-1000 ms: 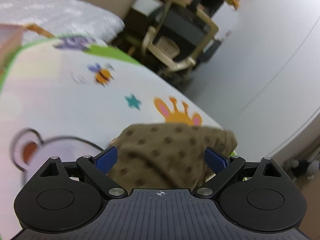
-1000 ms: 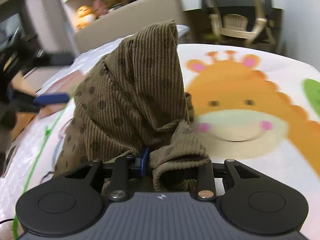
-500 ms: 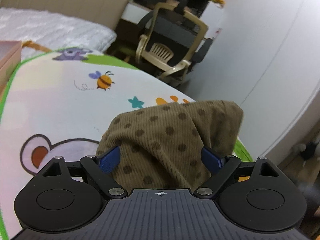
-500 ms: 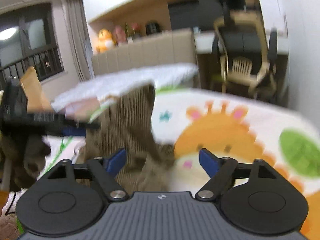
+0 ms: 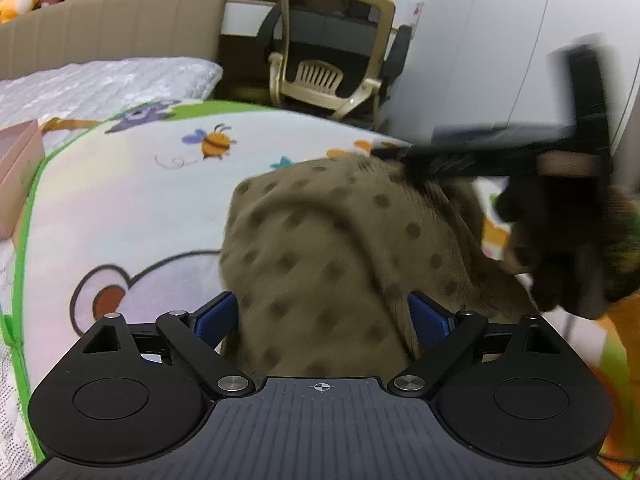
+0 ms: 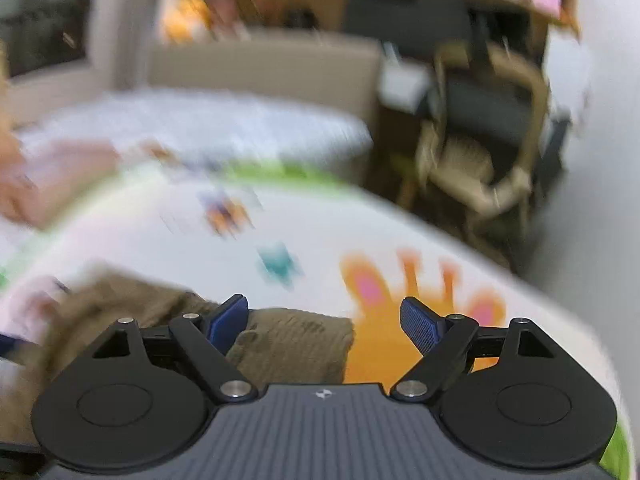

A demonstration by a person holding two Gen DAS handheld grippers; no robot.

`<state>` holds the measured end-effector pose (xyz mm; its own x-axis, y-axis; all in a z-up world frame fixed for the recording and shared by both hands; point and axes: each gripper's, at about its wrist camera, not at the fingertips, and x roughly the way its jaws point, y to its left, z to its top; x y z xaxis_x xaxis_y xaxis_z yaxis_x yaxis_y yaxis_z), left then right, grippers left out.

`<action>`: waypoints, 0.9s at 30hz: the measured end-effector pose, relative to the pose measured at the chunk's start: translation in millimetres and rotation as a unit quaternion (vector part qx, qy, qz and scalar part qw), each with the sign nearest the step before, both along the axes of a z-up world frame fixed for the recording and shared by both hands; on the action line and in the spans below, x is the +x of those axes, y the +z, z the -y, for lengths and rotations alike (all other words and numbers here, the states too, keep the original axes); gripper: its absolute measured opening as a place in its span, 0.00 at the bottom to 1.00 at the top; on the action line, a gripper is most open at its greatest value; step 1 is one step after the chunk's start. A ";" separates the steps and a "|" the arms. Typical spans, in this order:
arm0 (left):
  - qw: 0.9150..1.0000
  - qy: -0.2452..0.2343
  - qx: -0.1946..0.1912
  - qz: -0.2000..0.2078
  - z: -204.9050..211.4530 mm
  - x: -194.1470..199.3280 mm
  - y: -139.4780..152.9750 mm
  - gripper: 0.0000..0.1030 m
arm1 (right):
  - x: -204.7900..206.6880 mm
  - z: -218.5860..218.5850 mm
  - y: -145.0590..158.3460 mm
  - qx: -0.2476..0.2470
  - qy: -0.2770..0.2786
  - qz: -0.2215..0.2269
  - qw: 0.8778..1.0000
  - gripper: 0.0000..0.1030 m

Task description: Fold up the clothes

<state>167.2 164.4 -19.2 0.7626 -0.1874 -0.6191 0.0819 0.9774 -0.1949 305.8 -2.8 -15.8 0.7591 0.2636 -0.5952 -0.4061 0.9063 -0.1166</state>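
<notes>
The right gripper (image 6: 324, 320) stands with jaws apart, having just opened; nothing is clamped, only a fold of the garment (image 6: 288, 340) lying low against its left pad. The left gripper (image 5: 324, 316) shows blue pads spread wide, the brown dotted cloth (image 5: 320, 248) bunched between them; whether the pads press it, I cannot tell. The cloth sits heaped on the printed mat (image 5: 120, 200). For a clean fold, take a fresh edge squarely and lay it flat without dragging the heap.
</notes>
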 end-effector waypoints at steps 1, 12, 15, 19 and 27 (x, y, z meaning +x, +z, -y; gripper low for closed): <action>1.000 -0.001 -0.003 -0.003 -1.7 -0.4 -3.4 0.94 | 5.5 5.8 -12.5 0.008 -0.007 -0.021 1.000 0.81; 0.999 -0.032 -0.017 0.005 -6.7 -33.9 1.6 0.93 | -5.6 24.9 -19.4 0.034 -0.027 -0.022 0.999 0.87; 0.996 -0.078 0.029 0.019 2.2 -61.0 7.4 0.93 | -12.1 31.2 -13.6 0.042 -0.025 0.004 0.999 0.87; 0.994 -0.089 0.058 0.025 5.6 -76.2 12.2 0.79 | -41.2 46.9 9.3 0.058 0.000 0.042 0.997 0.87; 0.994 -0.006 -0.104 -0.045 -28.1 -37.2 -5.0 0.36 | -134.5 76.8 35.2 0.046 0.082 0.092 0.991 0.87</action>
<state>130.0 192.5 -24.2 0.7028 -0.3272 -0.6317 0.0667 0.9144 -0.3994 171.3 -79.6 19.3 0.7944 0.4399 -0.4190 -0.5293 0.8396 -0.1220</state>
